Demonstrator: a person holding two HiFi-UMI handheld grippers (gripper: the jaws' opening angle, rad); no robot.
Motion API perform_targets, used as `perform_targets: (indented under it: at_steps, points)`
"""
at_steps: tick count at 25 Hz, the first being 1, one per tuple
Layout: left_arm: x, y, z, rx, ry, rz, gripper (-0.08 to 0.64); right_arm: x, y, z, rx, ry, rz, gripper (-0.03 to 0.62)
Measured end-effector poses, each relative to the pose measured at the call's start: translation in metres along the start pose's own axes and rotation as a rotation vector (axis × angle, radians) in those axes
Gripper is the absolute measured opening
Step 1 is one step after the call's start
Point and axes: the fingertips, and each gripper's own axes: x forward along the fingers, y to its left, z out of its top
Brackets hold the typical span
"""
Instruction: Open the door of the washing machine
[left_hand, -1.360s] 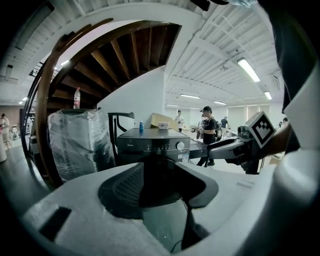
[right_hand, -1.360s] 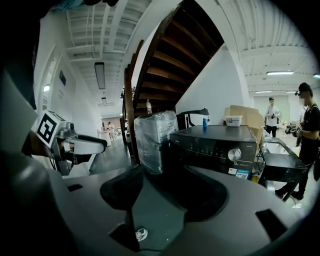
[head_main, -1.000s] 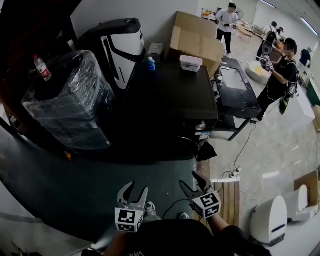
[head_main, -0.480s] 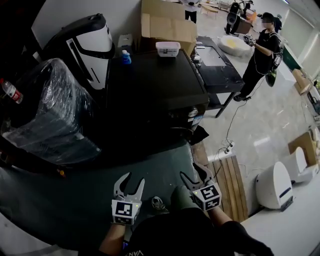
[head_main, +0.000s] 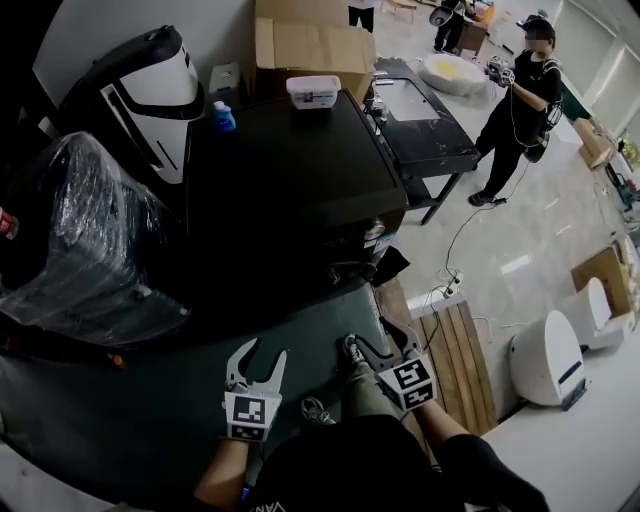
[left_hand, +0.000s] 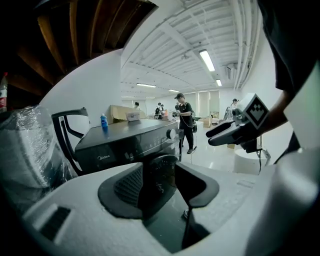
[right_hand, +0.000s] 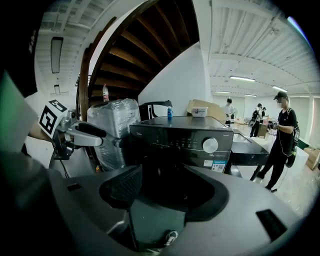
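Observation:
The black front-loading washing machine stands ahead of me, its dark front facing the green floor mat. Its round door shows closed between the jaws in the left gripper view, below the control panel with a silver knob. My left gripper hangs open and empty over the mat, short of the machine. My right gripper is beside it, also open and empty, nearer the machine's right front corner. Neither touches the door. The right gripper and the left gripper each show in the other's view.
A plastic-wrapped appliance and a black-and-white unit stand left of the machine. A blue bottle and a white box sit on its top. Right are a black table, a person, a wooden pallet and cables.
Both grippers have moved forward toward the machine and dipped a little. Their jaws stay as wide as before. The head view has swung so the machine sits more to the left.

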Motion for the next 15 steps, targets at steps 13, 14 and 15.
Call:
perform_targets:
  at_steps: [13,14,15]
  points:
    - [0.13,0.013,0.007,0.086,0.127,-0.023,0.193,0.089,-0.1,-0.018,-0.034,0.117,0.05,0.252]
    - [0.14,0.013,0.006,0.102,0.138,-0.025,0.193,0.097,-0.106,-0.022,-0.039,0.126,0.055,0.252]
    - [0.149,0.013,0.005,0.118,0.149,-0.025,0.193,0.105,-0.112,-0.026,-0.046,0.135,0.061,0.252]
